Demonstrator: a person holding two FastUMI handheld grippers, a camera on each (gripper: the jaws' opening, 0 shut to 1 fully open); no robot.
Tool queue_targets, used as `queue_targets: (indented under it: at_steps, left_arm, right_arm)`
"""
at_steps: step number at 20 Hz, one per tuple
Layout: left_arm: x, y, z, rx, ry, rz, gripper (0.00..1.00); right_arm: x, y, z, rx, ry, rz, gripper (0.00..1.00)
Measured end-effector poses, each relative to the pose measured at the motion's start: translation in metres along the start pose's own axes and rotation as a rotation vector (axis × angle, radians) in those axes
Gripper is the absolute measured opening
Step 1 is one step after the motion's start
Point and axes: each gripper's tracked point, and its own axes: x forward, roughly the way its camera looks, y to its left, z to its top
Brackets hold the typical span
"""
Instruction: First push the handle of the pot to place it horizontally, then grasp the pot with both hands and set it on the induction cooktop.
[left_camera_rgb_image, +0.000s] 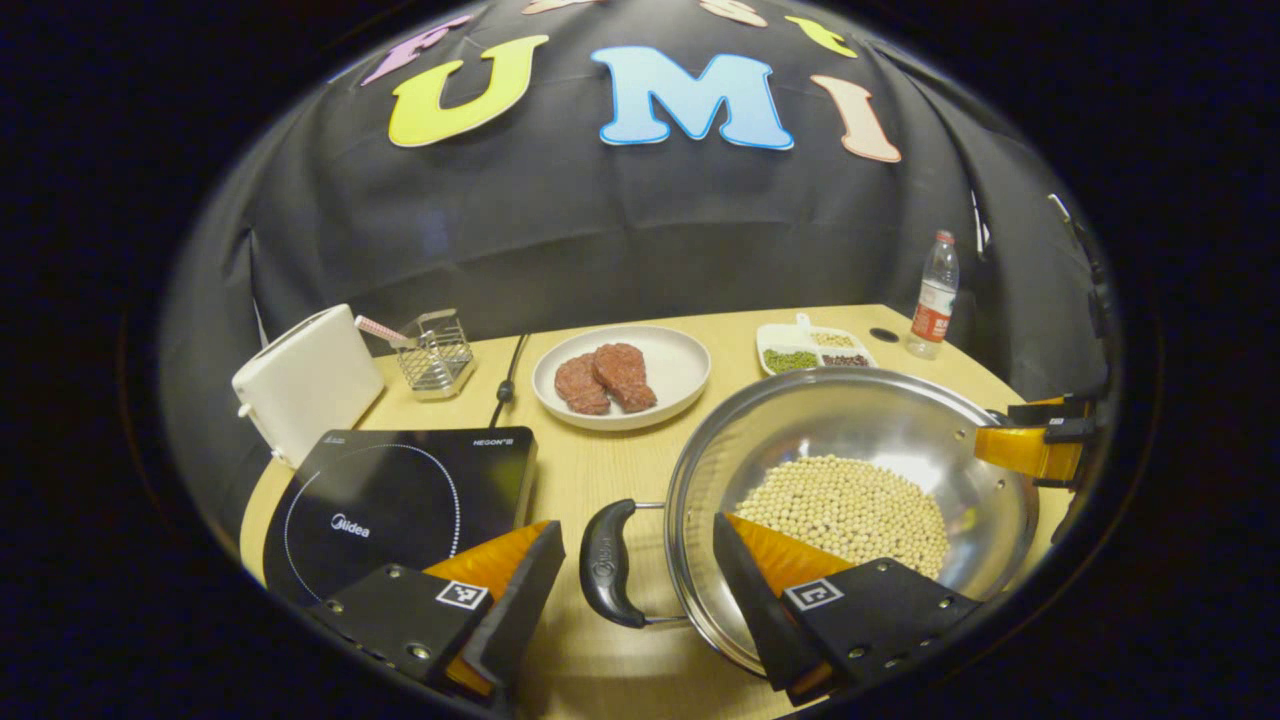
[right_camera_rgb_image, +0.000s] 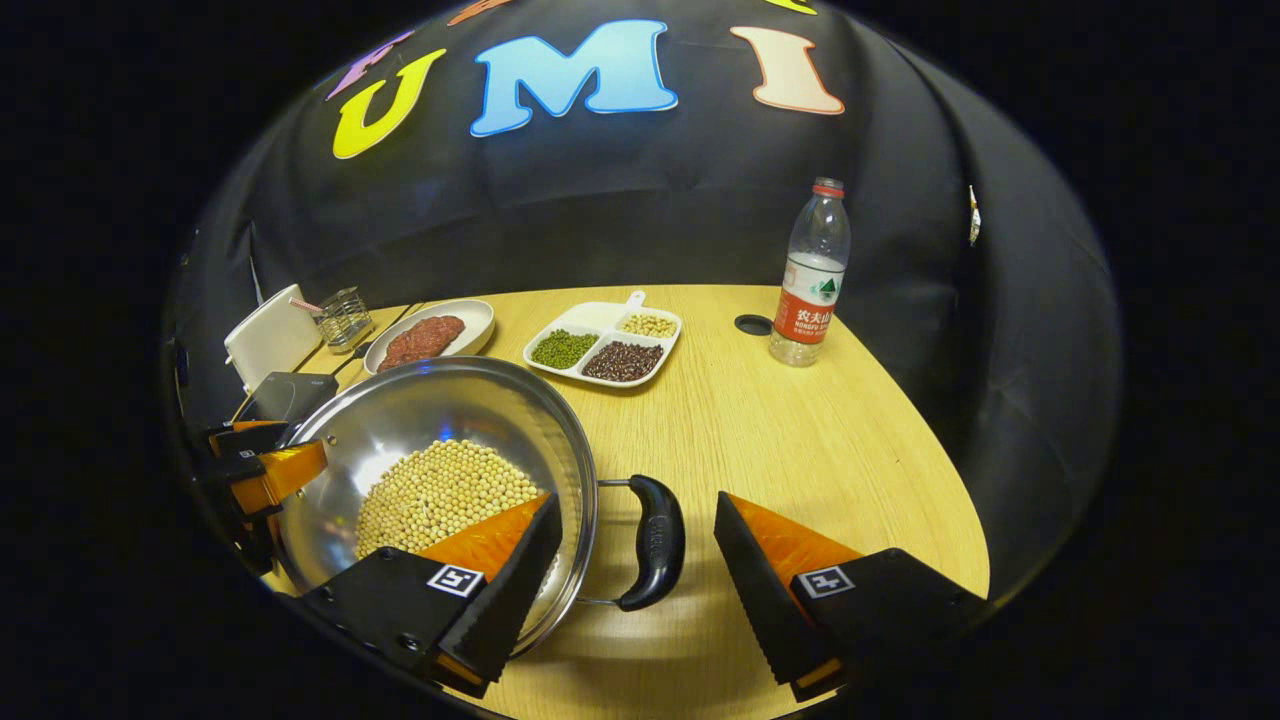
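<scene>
A steel pot holding soybeans stands on the wooden table, just right of the black induction cooktop. Its two black loop handles point to opposite sides. My left gripper is open around the left handle; one finger is over the table and the other reaches over the pot's rim. In the right gripper view my right gripper is open around the other handle, and its left finger overlaps the pot. Neither pair of fingers presses on a handle. Each gripper also appears across the pot in the other's view.
Behind the pot are a white plate of raw meat, a divided dish of beans and a water bottle. A white box and a wire basket stand beyond the cooktop, and its cable runs back.
</scene>
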Motion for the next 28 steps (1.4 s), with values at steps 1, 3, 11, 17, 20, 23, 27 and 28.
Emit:
queue_targets:
  at_steps: [1,3,11,17,20,23,27,28]
  left_arm:
    - [0.001,-0.001,-0.001,0.000,0.011,-0.005,0.91]
    - [0.005,-0.004,-0.006,0.006,0.027,-0.005,0.91]
    - [0.016,-0.007,-0.013,0.019,0.058,0.015,0.89]
    - [0.018,0.000,-0.012,-0.054,0.087,0.019,0.65]
    - [0.013,0.003,-0.005,-0.089,0.065,-0.012,0.63]
    - [0.007,0.006,0.006,-0.060,0.047,-0.027,0.63]
    - [-0.014,0.020,0.026,-0.046,0.015,-0.037,0.63]
    - [-0.018,0.025,0.030,-0.042,0.015,-0.038,0.63]
  right_arm:
    - [0.002,0.000,-0.003,0.003,0.015,0.005,0.98]
    - [0.005,0.002,-0.007,0.013,0.036,0.015,0.98]
    - [0.013,0.005,-0.008,0.043,0.049,0.021,0.75]
    - [0.004,0.009,-0.003,0.055,0.043,-0.002,0.48]
    - [-0.002,0.009,0.003,0.045,0.013,-0.019,0.51]
    - [-0.012,0.012,0.005,0.068,0.031,-0.035,0.52]
    - [-0.036,0.027,0.018,0.076,0.004,-0.046,0.48]
    - [-0.039,0.032,0.020,0.081,0.003,-0.046,0.51]
